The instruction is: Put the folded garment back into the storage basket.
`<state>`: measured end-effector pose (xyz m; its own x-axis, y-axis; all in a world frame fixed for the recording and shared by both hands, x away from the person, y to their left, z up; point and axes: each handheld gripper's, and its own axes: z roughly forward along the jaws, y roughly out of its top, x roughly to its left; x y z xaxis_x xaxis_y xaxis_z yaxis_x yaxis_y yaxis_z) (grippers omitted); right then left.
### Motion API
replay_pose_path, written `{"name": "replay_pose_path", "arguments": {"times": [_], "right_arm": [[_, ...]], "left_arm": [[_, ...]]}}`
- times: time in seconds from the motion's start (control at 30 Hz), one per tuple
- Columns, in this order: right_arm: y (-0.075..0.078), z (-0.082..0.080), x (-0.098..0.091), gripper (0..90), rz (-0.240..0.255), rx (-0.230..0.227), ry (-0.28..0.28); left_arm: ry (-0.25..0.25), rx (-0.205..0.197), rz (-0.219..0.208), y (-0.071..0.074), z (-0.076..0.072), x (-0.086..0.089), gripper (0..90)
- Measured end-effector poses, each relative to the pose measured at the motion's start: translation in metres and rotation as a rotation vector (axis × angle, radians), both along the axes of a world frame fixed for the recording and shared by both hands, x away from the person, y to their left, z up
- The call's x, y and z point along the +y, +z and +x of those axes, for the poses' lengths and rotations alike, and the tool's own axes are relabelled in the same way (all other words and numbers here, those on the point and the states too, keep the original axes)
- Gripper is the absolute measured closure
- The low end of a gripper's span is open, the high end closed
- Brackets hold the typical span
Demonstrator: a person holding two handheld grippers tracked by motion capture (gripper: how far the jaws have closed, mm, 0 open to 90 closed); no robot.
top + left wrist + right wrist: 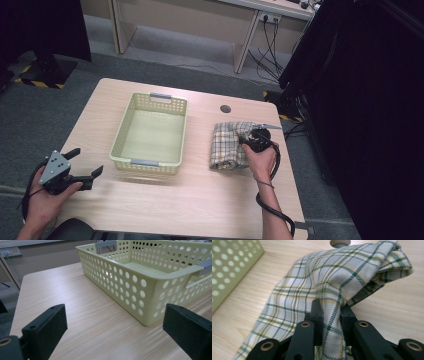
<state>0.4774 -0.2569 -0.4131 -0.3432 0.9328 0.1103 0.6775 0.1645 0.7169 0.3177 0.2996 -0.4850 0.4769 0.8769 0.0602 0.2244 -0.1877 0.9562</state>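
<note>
A folded plaid cloth (227,145) in white, green and yellow lies on the right part of the wooden table (200,195). My right gripper (248,140) is shut on a bunched fold of this plaid cloth (342,277), which rises between the two black jaws; its near edge is lifted off the table. A pale yellow perforated basket (150,132) stands empty at the table's middle left. At the table's front left corner my left gripper (87,162) is open, and it faces the near corner of the basket (150,290) with nothing between its jaws.
A round cable hole (225,108) is in the tabletop behind the cloth. Desk legs and cables (270,45) stand on the grey floor beyond the table. A dark curtain (360,100) hangs along the right side.
</note>
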Motion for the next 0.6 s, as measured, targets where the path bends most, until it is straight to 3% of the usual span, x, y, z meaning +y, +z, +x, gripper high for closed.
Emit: {"name": "replay_pose_path", "arguments": {"times": [0.6], "right_arm": [[0.060, -0.004, 0.039, 79.1, -0.039, -0.121, 0.093]], "left_arm": [[0.000, -0.001, -0.007, 0.000, 0.000, 0.001, 4.8]]}}
